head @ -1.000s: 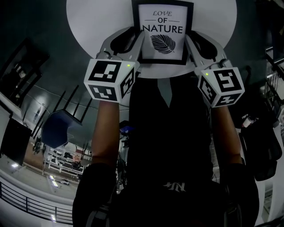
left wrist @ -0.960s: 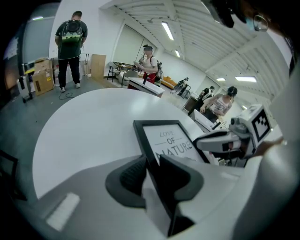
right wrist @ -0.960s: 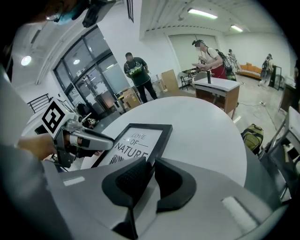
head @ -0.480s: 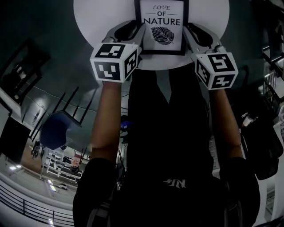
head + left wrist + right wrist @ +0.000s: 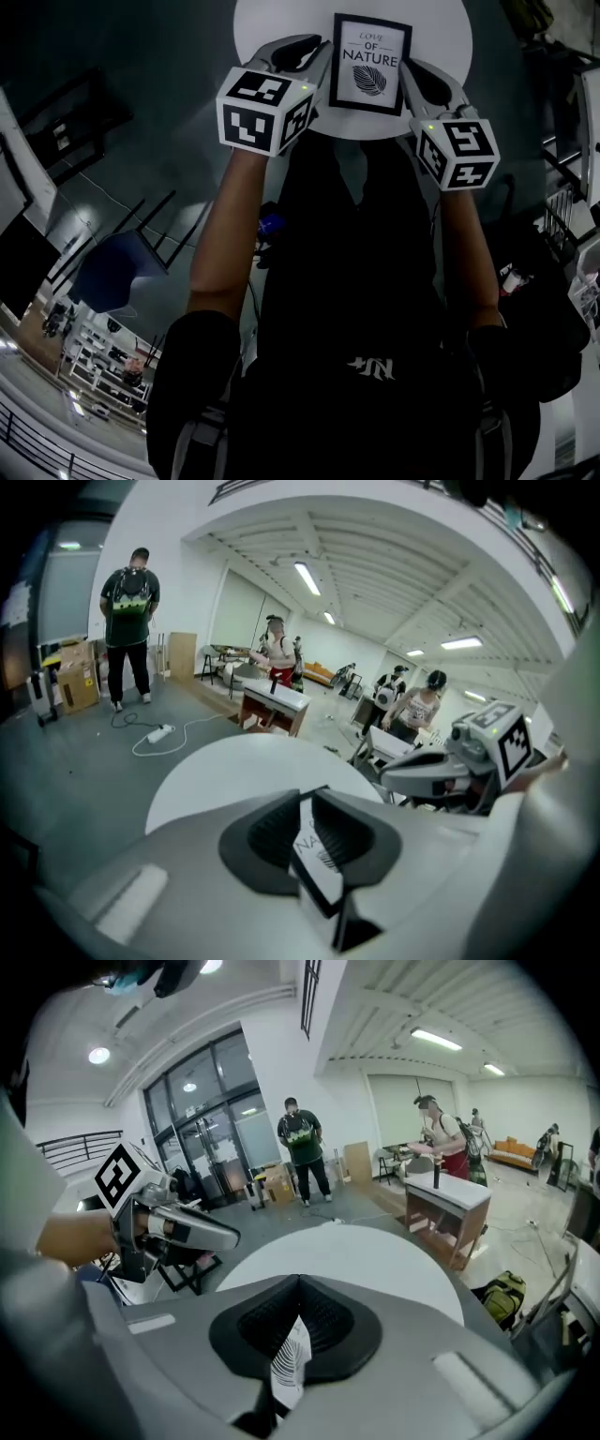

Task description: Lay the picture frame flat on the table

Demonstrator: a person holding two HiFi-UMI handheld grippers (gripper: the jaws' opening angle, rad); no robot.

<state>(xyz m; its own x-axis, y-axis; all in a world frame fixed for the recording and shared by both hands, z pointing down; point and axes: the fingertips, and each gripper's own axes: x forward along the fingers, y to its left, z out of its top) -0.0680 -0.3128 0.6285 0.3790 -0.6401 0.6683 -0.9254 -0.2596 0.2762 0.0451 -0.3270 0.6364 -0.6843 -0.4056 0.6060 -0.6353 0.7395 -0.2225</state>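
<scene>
**Q:** What is the state of each gripper?

**A:** The left gripper (image 5: 314, 54) is pinched onto the left edge of the picture frame (image 5: 370, 64), and that edge sits between its pads. The right gripper (image 5: 417, 80) clamps the opposite edge in the same way. The frame spans the gap between the two grippers, with its printed face turned up toward the head view. The round white table (image 5: 281, 23) lies beyond and beneath both sets of jaws. Whether the frame touches the table cannot be told.

**Q:** How will the frame handle?

**A:** It is probably light, thin and rigid. The face may be glazed, so treat it as fragile and slick. Hold it by the black moulding on both sides, never by the face. Keep both sides level while lowering it.
</scene>
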